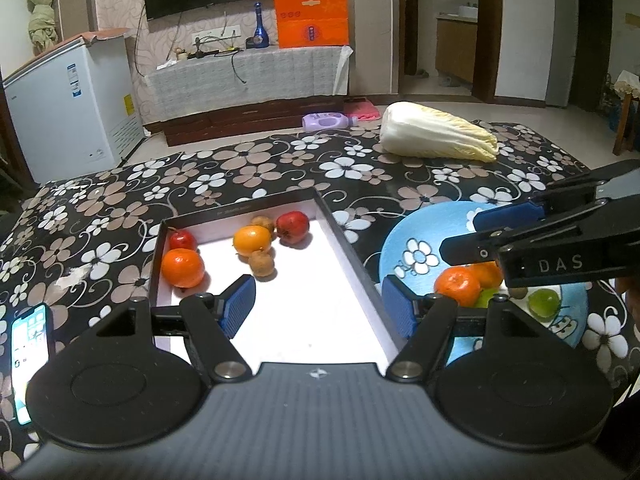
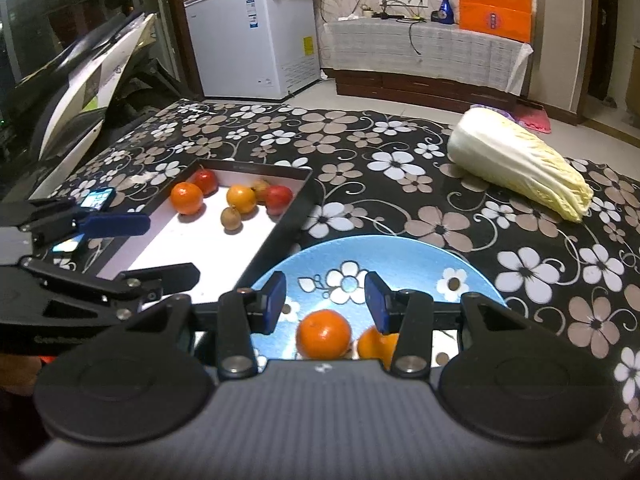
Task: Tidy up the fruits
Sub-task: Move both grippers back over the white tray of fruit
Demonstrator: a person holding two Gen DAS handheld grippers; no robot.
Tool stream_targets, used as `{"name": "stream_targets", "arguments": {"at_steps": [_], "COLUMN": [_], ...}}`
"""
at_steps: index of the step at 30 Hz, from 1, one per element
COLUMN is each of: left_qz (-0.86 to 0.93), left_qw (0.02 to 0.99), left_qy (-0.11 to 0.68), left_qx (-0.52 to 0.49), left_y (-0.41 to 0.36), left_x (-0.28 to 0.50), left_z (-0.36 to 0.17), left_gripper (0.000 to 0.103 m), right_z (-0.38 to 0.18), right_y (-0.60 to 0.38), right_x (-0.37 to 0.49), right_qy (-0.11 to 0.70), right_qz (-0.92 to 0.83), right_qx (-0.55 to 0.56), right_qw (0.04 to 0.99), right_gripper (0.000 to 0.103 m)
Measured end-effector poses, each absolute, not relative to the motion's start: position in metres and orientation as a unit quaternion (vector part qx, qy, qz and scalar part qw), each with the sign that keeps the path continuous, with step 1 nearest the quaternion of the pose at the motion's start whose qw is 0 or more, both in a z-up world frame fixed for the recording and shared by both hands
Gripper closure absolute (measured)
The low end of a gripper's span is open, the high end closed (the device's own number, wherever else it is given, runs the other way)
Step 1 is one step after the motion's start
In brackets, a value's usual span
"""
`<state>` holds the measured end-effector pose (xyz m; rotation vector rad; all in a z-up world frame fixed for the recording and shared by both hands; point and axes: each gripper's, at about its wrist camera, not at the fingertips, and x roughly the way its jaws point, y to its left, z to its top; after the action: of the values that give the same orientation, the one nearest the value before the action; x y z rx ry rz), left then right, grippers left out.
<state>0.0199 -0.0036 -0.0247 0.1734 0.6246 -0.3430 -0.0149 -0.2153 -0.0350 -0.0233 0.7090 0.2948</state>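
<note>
A black-rimmed box with a white floor (image 1: 348,248) (image 2: 296,196) holds two oranges (image 1: 183,267), two red fruits (image 1: 293,227) and two brown fruits (image 1: 262,264). A blue flowered plate (image 1: 416,236) (image 2: 400,256) holds oranges (image 1: 457,286) (image 2: 324,334) and green fruits (image 1: 543,302). My left gripper (image 1: 320,308) is open and empty above the near end of the box. My right gripper (image 2: 326,304) is open and empty just above the plate's oranges; it also shows in the left wrist view (image 1: 464,232).
A napa cabbage (image 1: 436,132) (image 2: 520,164) lies at the far right of the flowered tablecloth. A lit phone (image 1: 30,360) lies left of the box. A white chest freezer (image 1: 68,108) and a TV bench stand beyond the table.
</note>
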Motion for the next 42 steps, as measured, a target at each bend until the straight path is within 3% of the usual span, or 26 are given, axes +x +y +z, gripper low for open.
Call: {"name": "stream_targets", "arguments": {"at_steps": [35, 42], "left_qz": [-0.138, -0.115], "left_qw": [0.936, 0.934], "left_qy": [0.317, 0.331], "left_qx": [0.067, 0.066], "left_y": [0.044, 0.058], "left_x": [0.025, 0.030], "left_z": [-0.020, -0.023], "left_gripper": [0.024, 0.024], "right_z": [-0.042, -0.055], "right_y": [-0.150, -0.117], "right_x": [0.027, 0.046], "right_qy": [0.310, 0.340], "right_qz": [0.218, 0.239], "right_qx": [-0.012, -0.039], "right_qw": [0.925, 0.909], "right_gripper": [0.057, 0.059]}}
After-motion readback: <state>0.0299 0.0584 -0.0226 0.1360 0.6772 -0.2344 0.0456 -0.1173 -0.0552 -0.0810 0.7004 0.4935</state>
